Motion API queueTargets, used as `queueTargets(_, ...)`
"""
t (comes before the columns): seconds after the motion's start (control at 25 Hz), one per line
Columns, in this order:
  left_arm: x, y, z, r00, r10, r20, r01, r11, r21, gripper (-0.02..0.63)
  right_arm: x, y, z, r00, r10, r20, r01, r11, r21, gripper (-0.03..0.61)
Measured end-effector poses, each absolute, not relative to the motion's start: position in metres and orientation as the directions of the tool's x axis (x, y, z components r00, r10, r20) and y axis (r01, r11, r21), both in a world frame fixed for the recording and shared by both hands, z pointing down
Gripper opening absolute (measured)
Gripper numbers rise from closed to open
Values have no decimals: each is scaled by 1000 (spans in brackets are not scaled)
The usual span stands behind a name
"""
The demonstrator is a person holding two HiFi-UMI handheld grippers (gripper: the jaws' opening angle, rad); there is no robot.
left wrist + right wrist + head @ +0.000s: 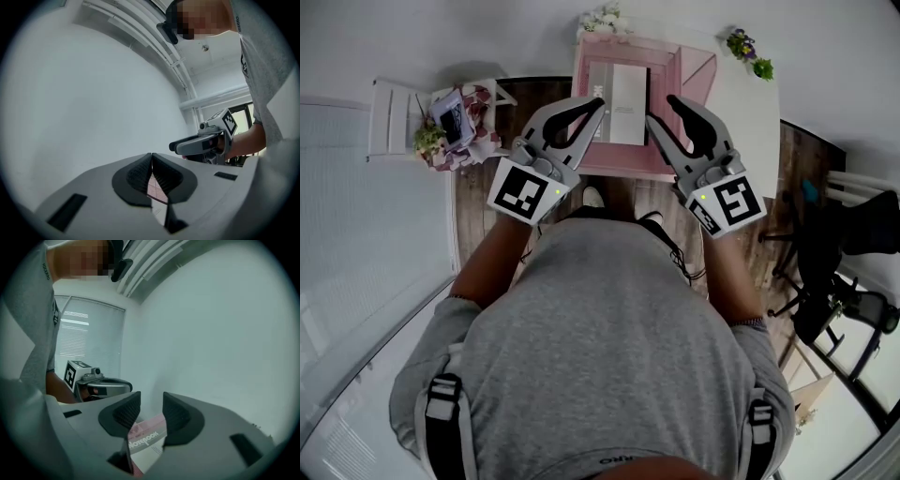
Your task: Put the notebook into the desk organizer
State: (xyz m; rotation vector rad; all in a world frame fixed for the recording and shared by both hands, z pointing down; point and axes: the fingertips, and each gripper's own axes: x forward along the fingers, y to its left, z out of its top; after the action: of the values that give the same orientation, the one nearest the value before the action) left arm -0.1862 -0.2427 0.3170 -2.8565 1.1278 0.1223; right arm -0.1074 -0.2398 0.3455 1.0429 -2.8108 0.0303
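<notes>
The grey-white notebook point(619, 101) sits inside the pink desk organizer point(623, 161).

"Notebook" in white letters on the pink notebook point(146, 440) cover, shirt point(28, 310) print unreadable

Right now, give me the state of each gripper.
Left gripper: shut, nothing between its jaws.
Right gripper: open, holding nothing; the notebook lies beyond its jaws.

office, white desk point(752, 111), window blinds point(88, 344)
</notes>
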Motion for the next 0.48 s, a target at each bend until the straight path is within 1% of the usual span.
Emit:
queueTargets(0.08,-182,-240,321,732,-675,-94,-680,-732,-33,20,-106,-233,352,-753,-646,128,-646,762,45,115)
queueTargets(0.2,-176,-234,328,740,-667,-84,-671,-741,-28,20,-102,-222,361,-761,-640,104,-640,767,42,8)
queueTargets(0.32,-170,-230,334,747,-660,-81,-664,-746,-44,20,-98,-216,365,-763,-641,77,-640,767,42,8)
queueTargets(0.48,-169,-226,344,742,-666,-79,-670,-741,-48,20,-90,-216,373,-732,-676,82,-674,737,62,8)
